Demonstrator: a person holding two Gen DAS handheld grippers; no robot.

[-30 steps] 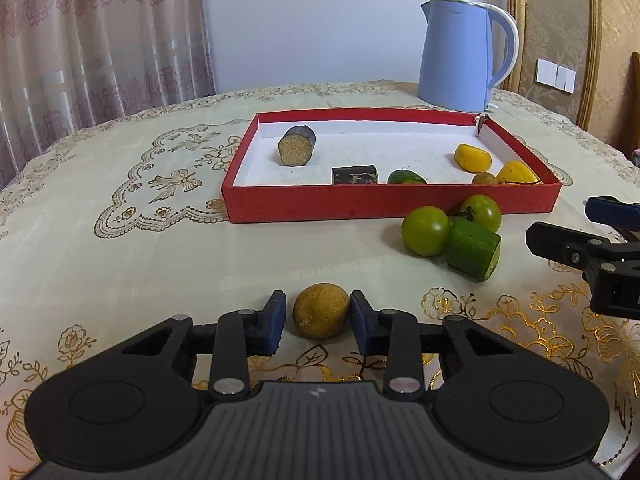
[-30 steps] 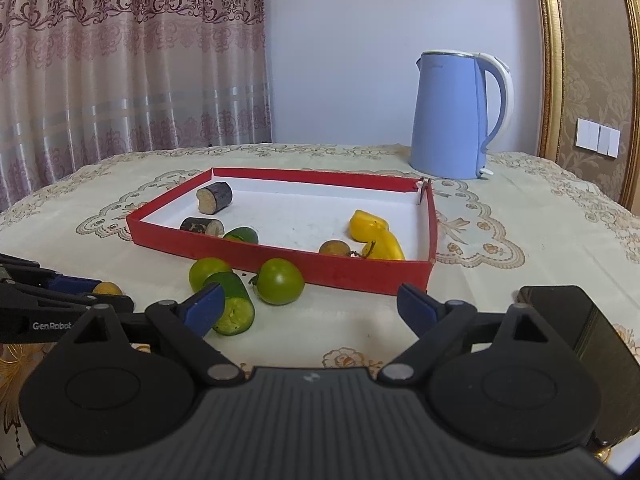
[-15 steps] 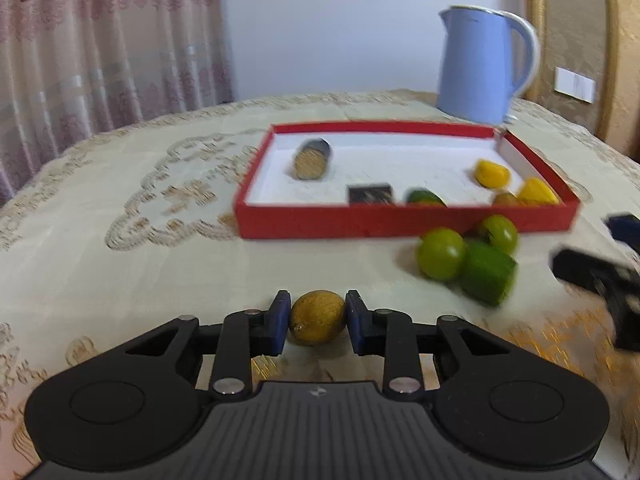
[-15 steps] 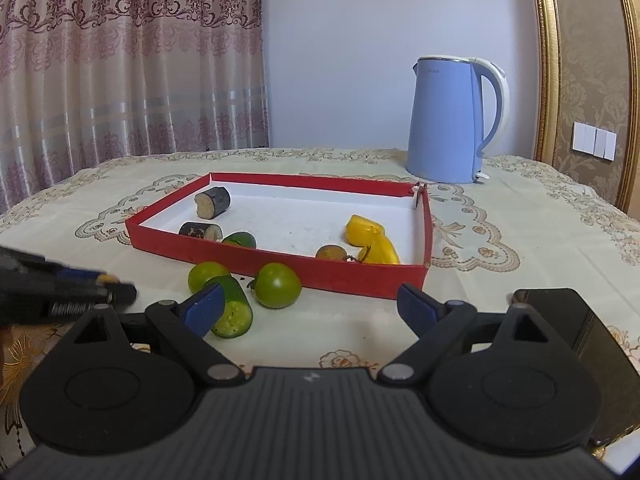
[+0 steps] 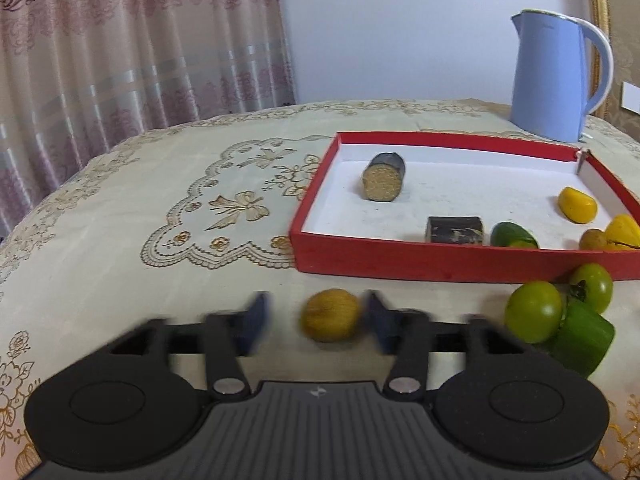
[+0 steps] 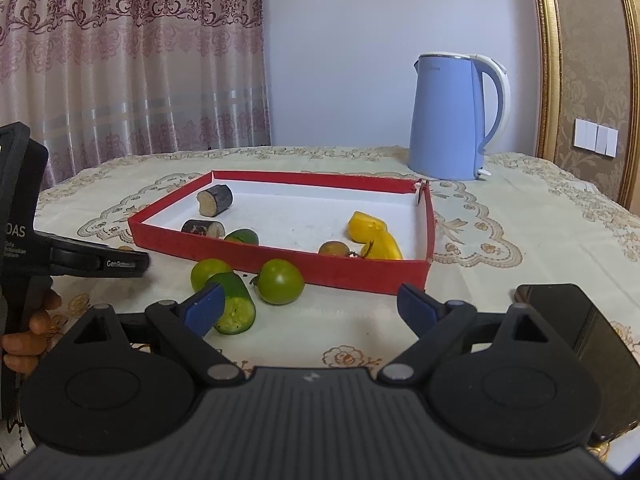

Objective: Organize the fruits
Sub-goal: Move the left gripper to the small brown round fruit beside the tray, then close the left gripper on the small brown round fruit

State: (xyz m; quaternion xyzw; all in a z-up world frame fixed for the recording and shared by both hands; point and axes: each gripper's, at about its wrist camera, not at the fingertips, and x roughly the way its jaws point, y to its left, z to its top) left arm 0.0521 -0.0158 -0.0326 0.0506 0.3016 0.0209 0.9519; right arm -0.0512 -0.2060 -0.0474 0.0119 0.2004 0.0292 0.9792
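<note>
A small yellow-brown round fruit [image 5: 330,315] sits between the blurred fingers of my left gripper [image 5: 316,320], whose jaws stand apart with gaps on both sides of it. A red tray [image 5: 440,258] holds dark cut cylinders, a green piece and yellow pieces. Two green tomatoes [image 5: 534,312] and a cut cucumber [image 5: 582,338] lie on the cloth before the tray; they also show in the right wrist view [image 6: 280,282]. My right gripper [image 6: 310,310] is wide open and empty, low over the cloth near the cucumber [image 6: 232,303].
A blue kettle [image 6: 456,118] stands behind the tray [image 6: 360,274]. A black phone [image 6: 576,340] lies at the right. The left gripper's body and the hand holding it [image 6: 28,264] are at the left in the right wrist view. Curtains hang behind the table.
My left gripper closed on the yellow-brown fruit and carried it forward to the left toward the tray; its jaws have now opened away from the fruit. The right gripper barely moved.
</note>
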